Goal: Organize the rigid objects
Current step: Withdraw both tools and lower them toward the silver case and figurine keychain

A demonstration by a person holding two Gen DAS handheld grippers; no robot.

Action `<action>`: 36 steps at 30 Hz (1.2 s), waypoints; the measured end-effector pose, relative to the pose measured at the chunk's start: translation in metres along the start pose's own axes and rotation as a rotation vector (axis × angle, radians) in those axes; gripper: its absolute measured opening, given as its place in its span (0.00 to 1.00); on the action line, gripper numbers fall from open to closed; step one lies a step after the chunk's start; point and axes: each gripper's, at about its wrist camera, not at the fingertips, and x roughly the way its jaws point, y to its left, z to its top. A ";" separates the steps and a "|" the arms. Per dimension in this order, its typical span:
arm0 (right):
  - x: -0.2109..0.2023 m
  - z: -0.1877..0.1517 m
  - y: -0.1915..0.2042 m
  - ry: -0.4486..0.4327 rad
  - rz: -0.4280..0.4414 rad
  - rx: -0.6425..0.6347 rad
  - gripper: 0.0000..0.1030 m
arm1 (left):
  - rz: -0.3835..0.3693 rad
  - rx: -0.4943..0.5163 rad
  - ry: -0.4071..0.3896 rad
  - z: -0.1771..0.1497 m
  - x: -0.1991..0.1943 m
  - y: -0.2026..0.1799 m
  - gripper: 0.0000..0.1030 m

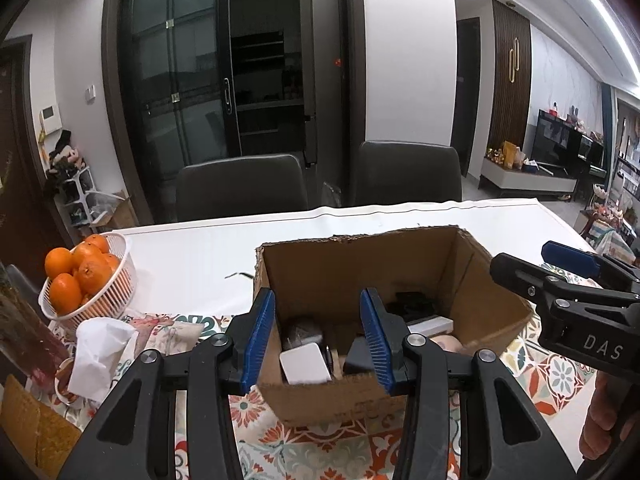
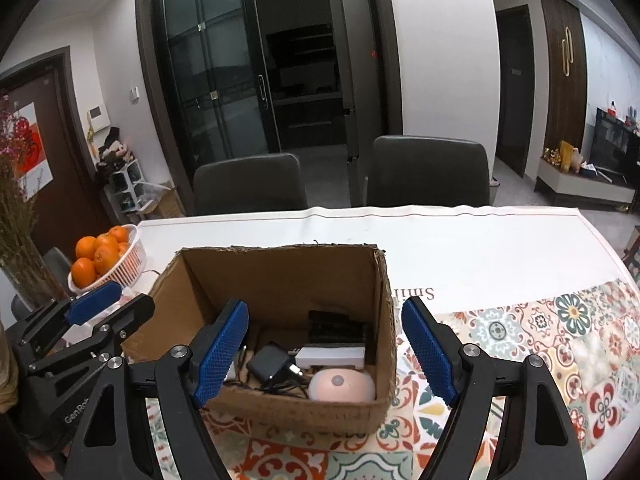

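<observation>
- Left wrist view: our left gripper point(image 1: 320, 336), jaws apart and empty, hangs over the cardboard box point(image 1: 384, 396); white adapter point(image 1: 305, 363) at its 6 o'clock.
- Right wrist view: our right gripper point(image 2: 326, 354), spread and empty, straddles the box's right wall; a careless descent could snag the black charger point(image 2: 269, 363).

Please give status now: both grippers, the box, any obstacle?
Left gripper and right gripper: jaws open, empty. Cardboard box upright, items inside. No obstacle seen.
</observation>
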 end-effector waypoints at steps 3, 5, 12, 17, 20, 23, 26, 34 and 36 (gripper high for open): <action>-0.013 -0.005 0.000 -0.013 0.000 0.007 0.78 | -0.001 0.000 -0.011 -0.005 -0.013 -0.001 0.43; -0.020 -0.010 0.000 -0.020 0.000 0.007 0.78 | -0.004 0.001 -0.013 -0.010 -0.020 -0.001 0.43; -0.043 -0.026 0.003 -0.042 -0.008 -0.002 0.78 | 0.006 -0.004 -0.018 -0.029 -0.039 -0.004 0.45; -0.057 -0.038 0.005 -0.050 -0.008 -0.006 0.78 | 0.006 -0.003 -0.018 -0.042 -0.050 -0.006 0.46; -0.062 -0.046 0.004 -0.048 -0.011 -0.007 0.78 | 0.014 0.002 -0.020 -0.051 -0.057 -0.007 0.46; -0.067 -0.056 0.002 -0.043 -0.012 -0.002 0.78 | 0.009 0.008 -0.015 -0.061 -0.063 -0.009 0.46; -0.071 -0.066 0.000 -0.033 -0.006 0.005 0.78 | 0.000 0.013 -0.010 -0.069 -0.068 -0.011 0.46; -0.082 -0.088 -0.005 -0.014 0.000 0.031 0.78 | -0.022 0.043 -0.003 -0.090 -0.083 -0.022 0.46; -0.085 -0.095 -0.007 -0.009 0.002 0.034 0.78 | -0.025 0.057 0.005 -0.096 -0.085 -0.026 0.46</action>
